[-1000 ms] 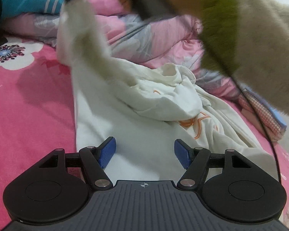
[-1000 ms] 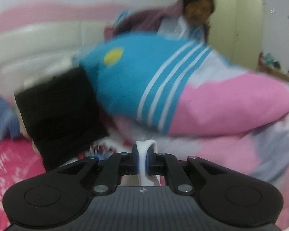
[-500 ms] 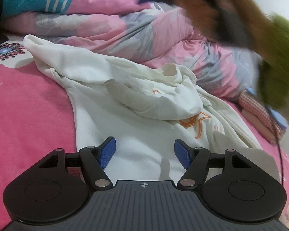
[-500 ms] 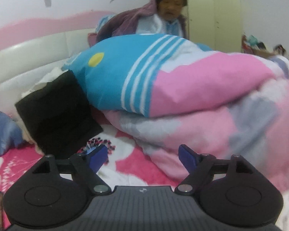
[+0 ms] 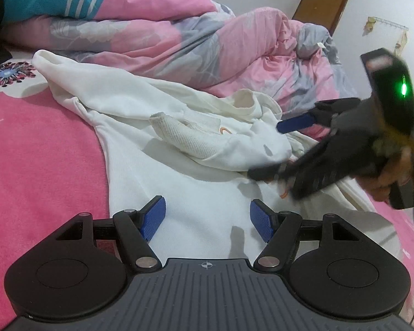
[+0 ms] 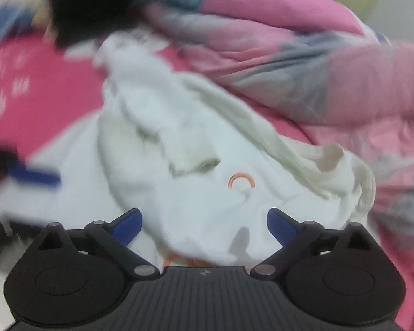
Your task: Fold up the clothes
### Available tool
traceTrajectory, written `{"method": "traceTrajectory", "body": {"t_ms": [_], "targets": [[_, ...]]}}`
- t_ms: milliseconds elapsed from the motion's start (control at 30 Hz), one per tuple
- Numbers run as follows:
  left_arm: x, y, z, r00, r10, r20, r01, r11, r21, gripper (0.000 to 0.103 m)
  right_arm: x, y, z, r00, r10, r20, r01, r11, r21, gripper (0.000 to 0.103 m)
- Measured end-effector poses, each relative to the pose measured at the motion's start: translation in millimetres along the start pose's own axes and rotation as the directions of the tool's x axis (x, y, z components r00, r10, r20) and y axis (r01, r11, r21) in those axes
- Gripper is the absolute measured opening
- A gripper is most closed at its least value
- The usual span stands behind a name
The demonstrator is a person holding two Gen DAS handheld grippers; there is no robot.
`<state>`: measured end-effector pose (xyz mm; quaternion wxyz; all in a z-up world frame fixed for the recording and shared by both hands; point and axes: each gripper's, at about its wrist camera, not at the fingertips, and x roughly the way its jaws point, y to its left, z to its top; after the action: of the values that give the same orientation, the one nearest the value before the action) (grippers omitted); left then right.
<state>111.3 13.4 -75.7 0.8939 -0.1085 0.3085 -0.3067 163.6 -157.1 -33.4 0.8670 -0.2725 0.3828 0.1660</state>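
A crumpled white shirt (image 5: 179, 138) with orange print lies on the pink bed sheet (image 5: 41, 151); one sleeve stretches toward the far left. It also shows in the right wrist view (image 6: 201, 171), blurred. My left gripper (image 5: 207, 218) is open and empty, low over the shirt's near flat part. My right gripper (image 6: 204, 223) is open and empty just above the bunched middle of the shirt. It shows in the left wrist view (image 5: 278, 149) at the right, fingers spread over the crumpled fabric.
A pink, grey and blue quilt (image 5: 165, 33) is heaped along the far side of the bed behind the shirt. A black item (image 6: 88, 2) lies at the far left. A brown door (image 5: 323, 5) and white wall stand beyond.
The right gripper let go of the white sleeve, which dropped flat at the far left, then swung down and right to hover open over the shirt's bunched middle. The left gripper stayed put.
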Motion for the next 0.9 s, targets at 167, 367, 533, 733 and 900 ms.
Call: {"method": "traceTrajectory", "body": {"t_ms": [167,367,533,733,900], "targets": [[0.6,0.4,-0.5,1.000,0.002,0.000,-0.002,1.000,0.004,0.068,18.4,13.0,-8.9,0.998,-0.058,0.036,0.062,0.992,-0.110,0.096],[0.7,0.4,-0.7,1.000,0.000,0.000,0.000,1.000,0.007,0.069,15.4,-23.2,-10.9,0.997,-0.041,0.071,0.036,0.997,0.067,0.023],[1.1,1.4,-0.8,1.000,-0.002,0.002,0.002,1.000,0.005,0.069,-14.5,-83.5,-13.7,0.963,-0.223,0.153,0.181,0.951,0.252,0.010],[1.8,1.8,-0.3,1.000,-0.006,0.002,0.006,1.000,0.002,0.069,-45.6,-195.9,-43.1,0.875,-0.476,0.089,0.347,0.746,0.568,0.009],[2.1,2.8,-0.2,1.000,-0.008,0.001,0.008,1.000,0.002,0.069,-60.4,-273.8,-90.5,0.768,-0.639,-0.044,0.457,0.500,0.736,0.009]]}}
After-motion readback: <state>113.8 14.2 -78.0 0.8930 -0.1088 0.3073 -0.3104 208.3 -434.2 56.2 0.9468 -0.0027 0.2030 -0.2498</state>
